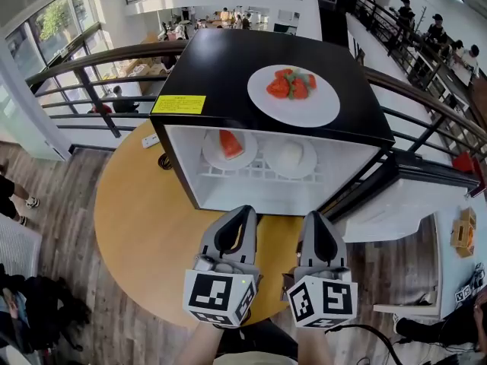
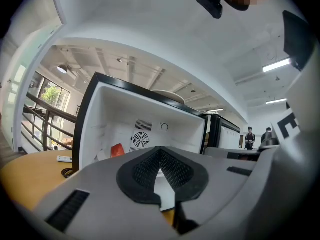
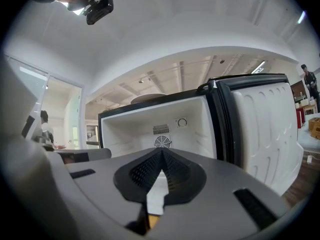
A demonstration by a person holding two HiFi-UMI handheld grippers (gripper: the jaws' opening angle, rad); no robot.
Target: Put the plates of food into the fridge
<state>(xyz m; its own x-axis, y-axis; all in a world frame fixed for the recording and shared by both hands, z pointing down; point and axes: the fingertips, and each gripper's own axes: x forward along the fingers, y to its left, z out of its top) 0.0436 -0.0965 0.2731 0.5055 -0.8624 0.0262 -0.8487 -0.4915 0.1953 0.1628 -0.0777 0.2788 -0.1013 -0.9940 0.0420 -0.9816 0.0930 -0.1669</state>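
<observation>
On the black top of the small fridge [image 1: 228, 67], not yet inside, a white plate of red food [image 1: 294, 95]; within, side by side on the white shelf [image 1: 251, 175], a plate with a red slice [image 1: 229, 149] and a plate with a white mound [image 1: 291, 157], door [image 1: 403, 200] swung open to the right. Before the opening, over the round wooden table [image 1: 144, 226], left gripper [image 1: 243, 210] and right gripper [image 1: 314, 216] close together, both jaws pressed fully together with nothing between them. Beyond, a curved railing [image 1: 91, 59], plank floor [image 1: 61, 204], tall windows [image 1: 57, 17], people on a lower level.
</observation>
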